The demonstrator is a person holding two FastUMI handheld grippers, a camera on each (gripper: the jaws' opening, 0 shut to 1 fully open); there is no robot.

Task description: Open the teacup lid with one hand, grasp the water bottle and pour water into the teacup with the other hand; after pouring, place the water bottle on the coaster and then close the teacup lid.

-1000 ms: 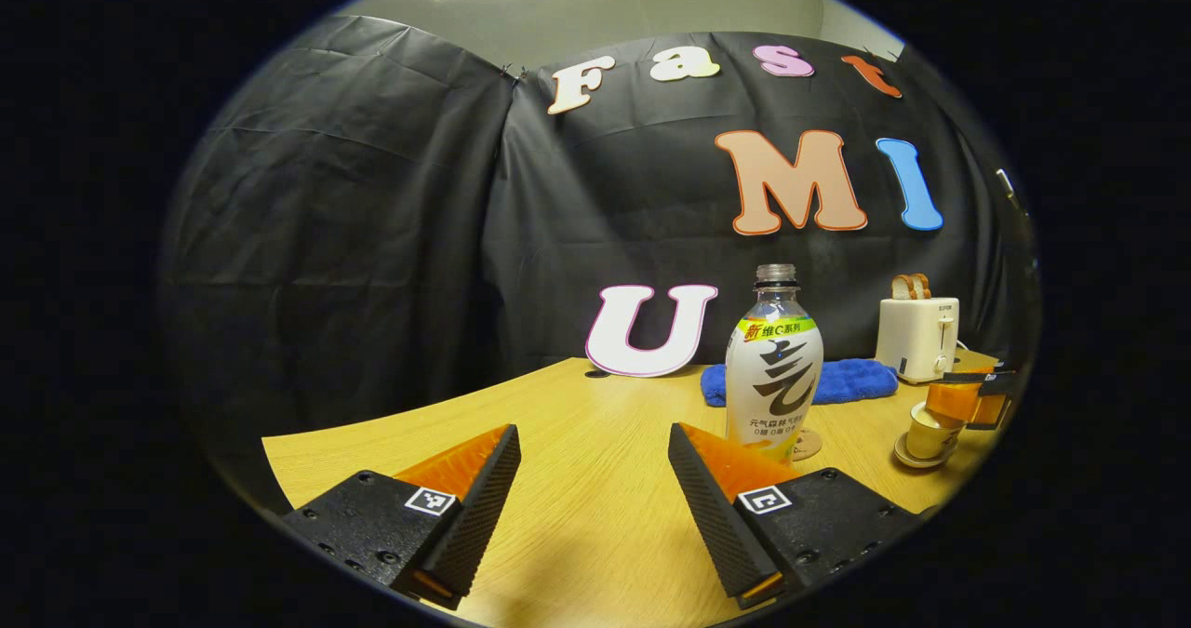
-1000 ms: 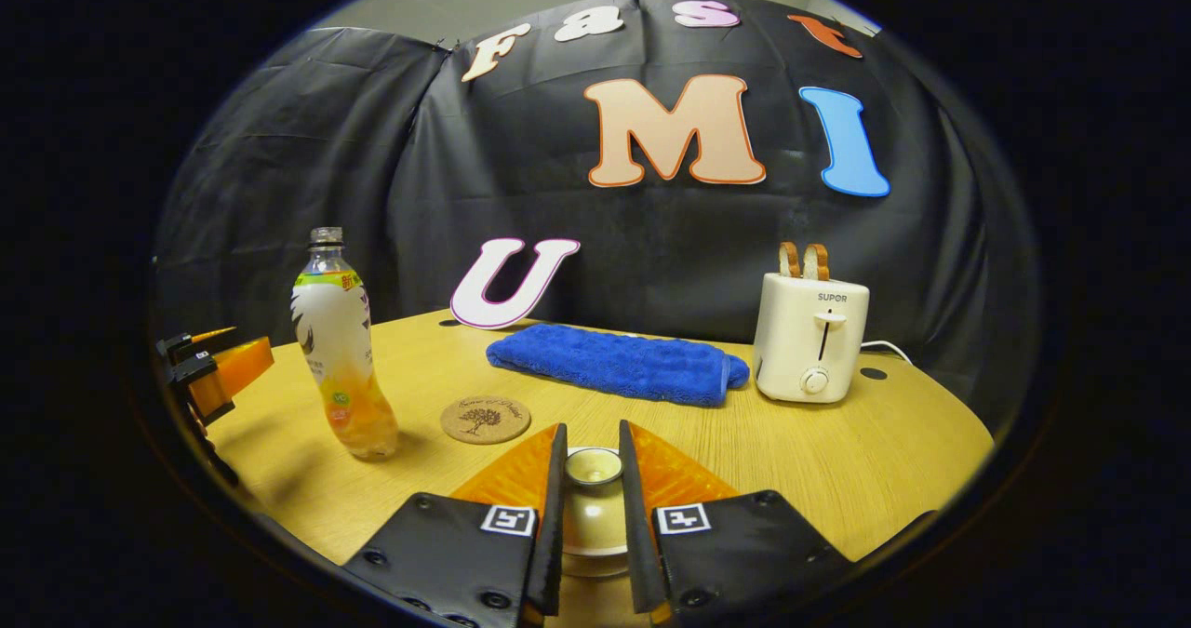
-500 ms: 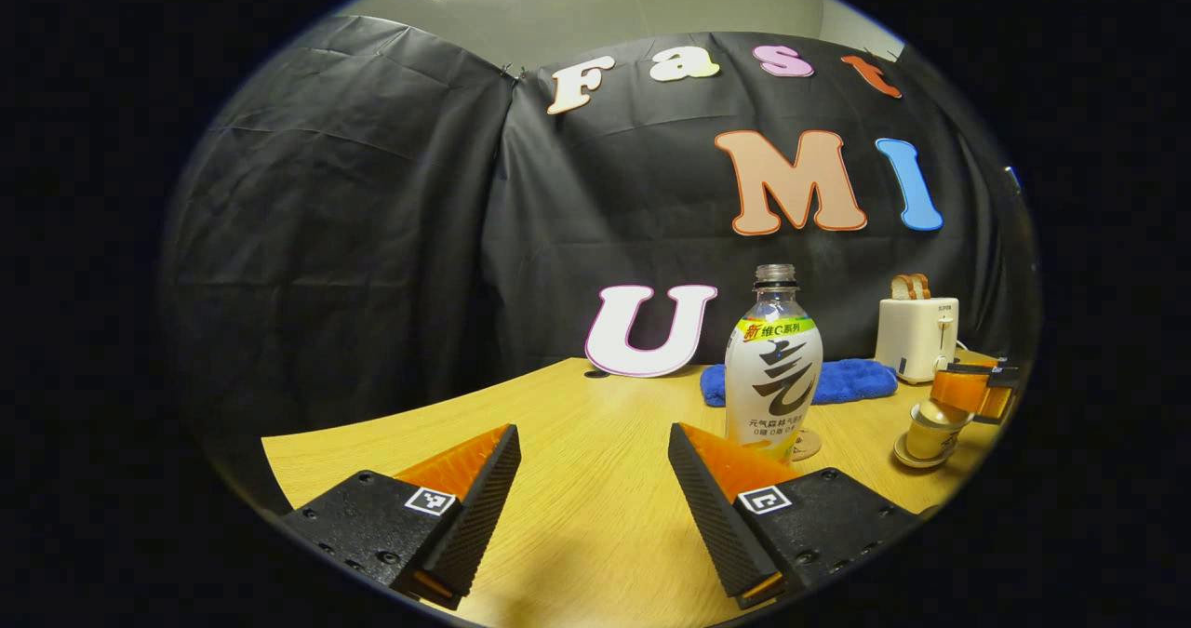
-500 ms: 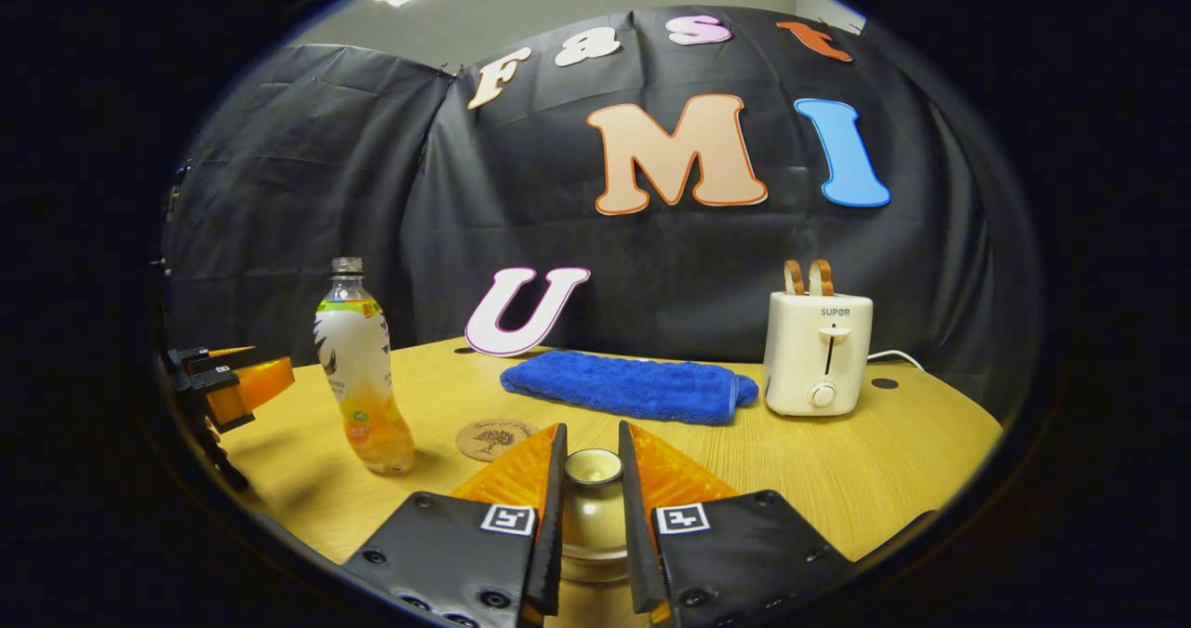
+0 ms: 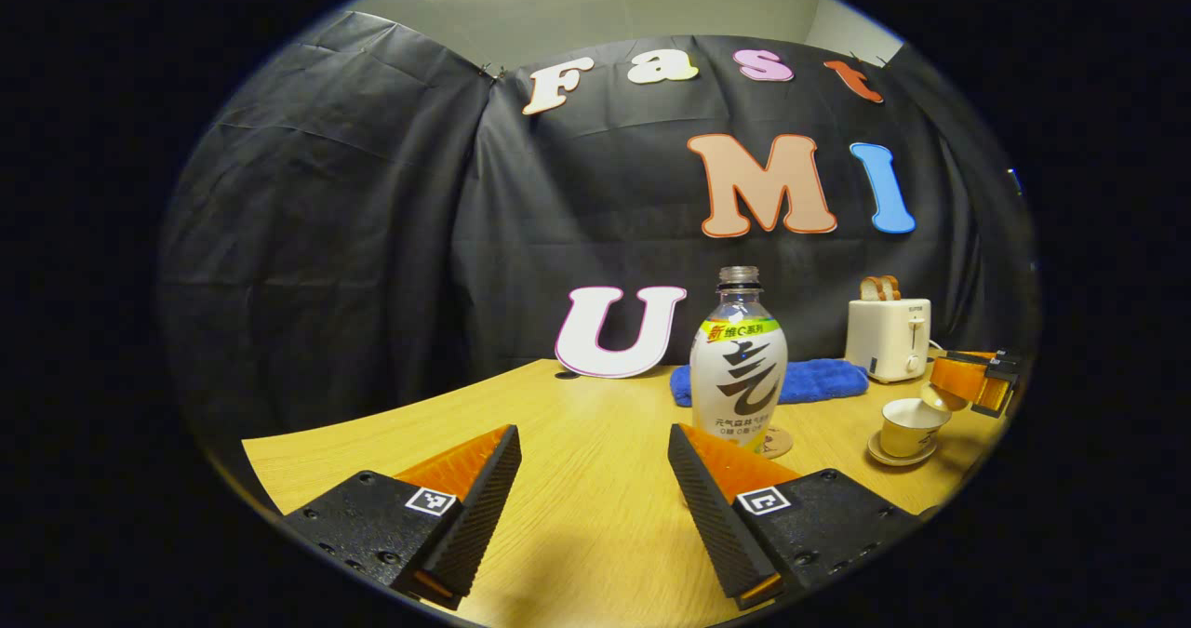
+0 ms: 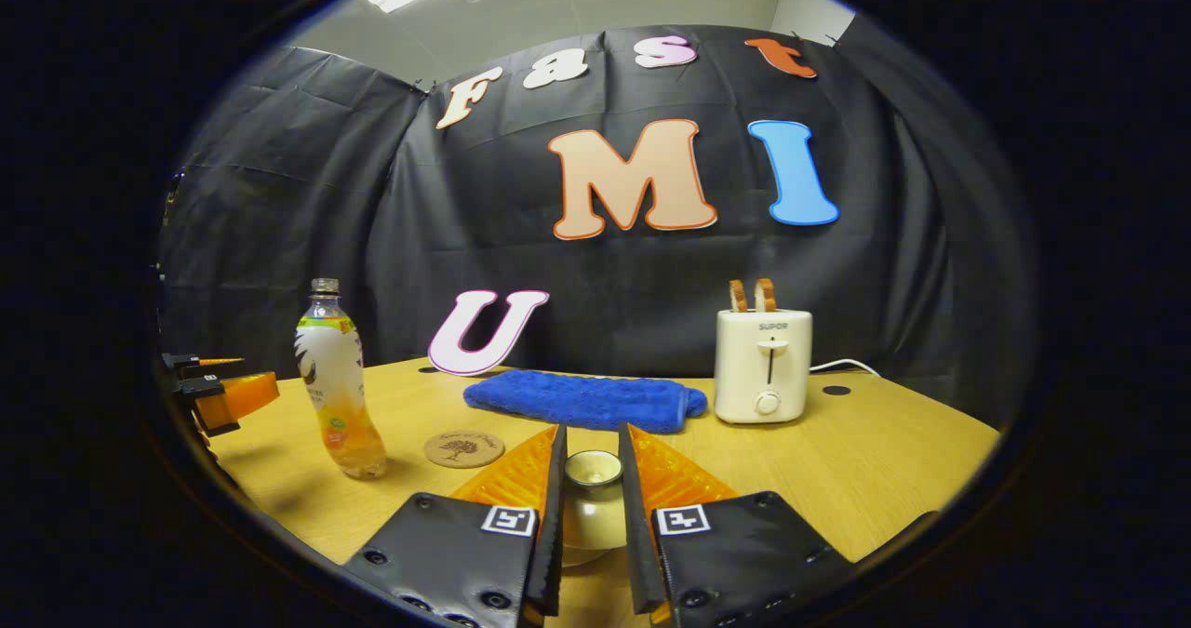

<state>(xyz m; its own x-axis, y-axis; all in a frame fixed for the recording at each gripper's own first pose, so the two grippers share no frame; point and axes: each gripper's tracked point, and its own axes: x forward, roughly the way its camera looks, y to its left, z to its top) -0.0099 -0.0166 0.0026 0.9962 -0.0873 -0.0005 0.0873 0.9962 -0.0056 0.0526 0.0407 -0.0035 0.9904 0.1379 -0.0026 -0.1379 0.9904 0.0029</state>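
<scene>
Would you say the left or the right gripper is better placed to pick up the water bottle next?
Left. The left gripper is open, with the water bottle upright just ahead. The right gripper is shut on the teacup lid, lifted off the teacup.

The left gripper view looks low across the counter (image 5: 577,479) toward the booth wall, the water bottle (image 5: 739,367) near and ahead. The right gripper view faces the same wall from right of the bottle (image 6: 337,386), close above the lid (image 6: 594,502). Both share bottle, coaster (image 6: 463,448), towel (image 6: 586,400) and toaster (image 6: 763,366).
</scene>
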